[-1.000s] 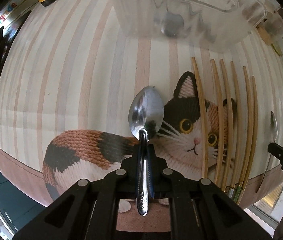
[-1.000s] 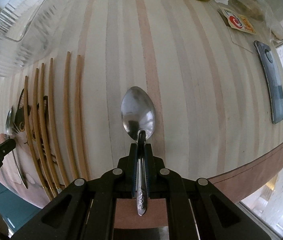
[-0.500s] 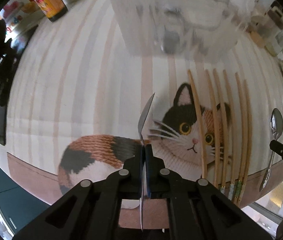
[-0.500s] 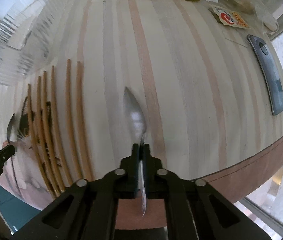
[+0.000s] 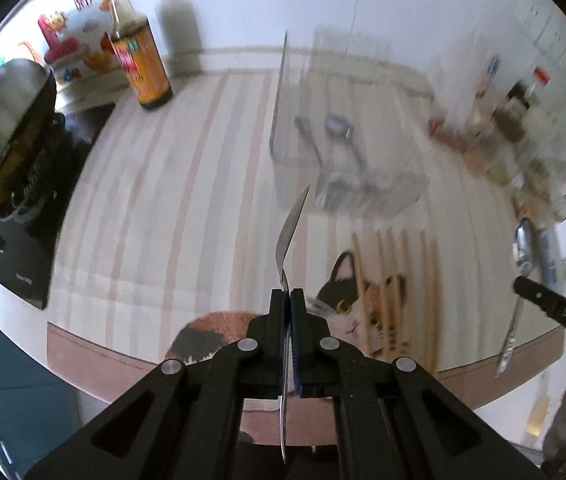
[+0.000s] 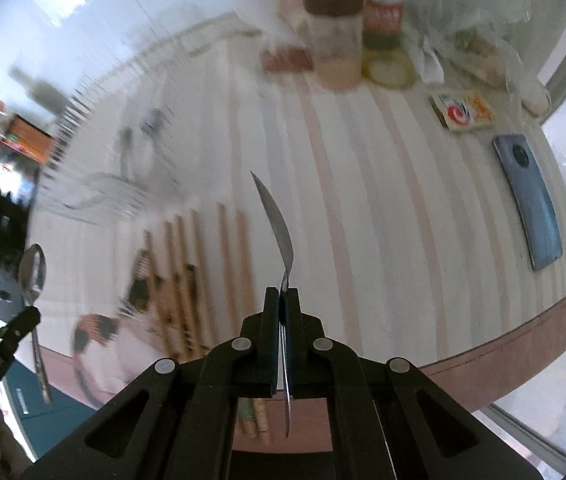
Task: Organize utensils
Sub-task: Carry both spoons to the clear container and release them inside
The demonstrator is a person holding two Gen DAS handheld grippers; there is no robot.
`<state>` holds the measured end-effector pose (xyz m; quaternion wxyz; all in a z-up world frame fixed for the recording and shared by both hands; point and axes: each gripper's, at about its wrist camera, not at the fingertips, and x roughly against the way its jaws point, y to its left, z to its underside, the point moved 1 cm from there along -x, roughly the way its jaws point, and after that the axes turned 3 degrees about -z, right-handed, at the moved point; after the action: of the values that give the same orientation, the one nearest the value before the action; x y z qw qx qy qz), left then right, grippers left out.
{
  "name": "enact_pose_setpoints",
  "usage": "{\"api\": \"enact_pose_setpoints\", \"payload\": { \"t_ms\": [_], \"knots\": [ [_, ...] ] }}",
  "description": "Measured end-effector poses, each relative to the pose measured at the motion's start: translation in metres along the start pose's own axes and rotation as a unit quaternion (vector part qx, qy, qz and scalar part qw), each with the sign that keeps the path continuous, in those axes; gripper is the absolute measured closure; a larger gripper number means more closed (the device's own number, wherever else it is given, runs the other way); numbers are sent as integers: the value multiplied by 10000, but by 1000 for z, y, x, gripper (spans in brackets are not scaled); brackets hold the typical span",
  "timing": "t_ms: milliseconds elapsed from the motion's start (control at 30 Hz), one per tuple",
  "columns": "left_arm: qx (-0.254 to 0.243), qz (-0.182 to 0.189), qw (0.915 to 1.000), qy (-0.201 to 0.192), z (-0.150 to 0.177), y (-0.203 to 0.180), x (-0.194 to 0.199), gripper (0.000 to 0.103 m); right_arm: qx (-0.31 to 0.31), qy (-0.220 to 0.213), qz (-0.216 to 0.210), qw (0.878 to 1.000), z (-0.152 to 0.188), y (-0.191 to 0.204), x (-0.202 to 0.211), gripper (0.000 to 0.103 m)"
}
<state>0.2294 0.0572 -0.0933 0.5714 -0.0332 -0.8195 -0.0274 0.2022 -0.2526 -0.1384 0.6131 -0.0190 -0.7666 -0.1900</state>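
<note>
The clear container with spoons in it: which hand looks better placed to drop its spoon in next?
Left, probably. Its spoon points at the clear container just ahead; from the right one it sits off to the side.

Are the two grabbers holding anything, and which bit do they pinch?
Yes. The left gripper pinches a spoon by its handle, just below the bowl. The right gripper pinches another spoon the same way.

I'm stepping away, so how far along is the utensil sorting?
Done: some spoons already lie in the clear bin. In hand: the left gripper and right gripper each clamp a spoon. Left: the chopsticks on the cat mat.
</note>
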Motion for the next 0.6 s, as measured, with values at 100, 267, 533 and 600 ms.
{"api": "enact_pose_setpoints", "payload": {
  "t_ms": [100,267,533,600],
  "knots": [
    [57,194,9994,-280,-20,0,27,103,25,-160,-248,9996,-11,14,17,101],
    [201,601,9965,-539,-70,-4,50,102,66,-334,-698,9970,-40,40,33,101],
    [506,1016,9935,-100,-166,-10,3,103,218,-502,-966,9938,-128,109,26,101],
    [542,1102,9923,181,-184,-13,-21,103,234,-468,-947,9941,-150,125,17,101]
  ]
}}
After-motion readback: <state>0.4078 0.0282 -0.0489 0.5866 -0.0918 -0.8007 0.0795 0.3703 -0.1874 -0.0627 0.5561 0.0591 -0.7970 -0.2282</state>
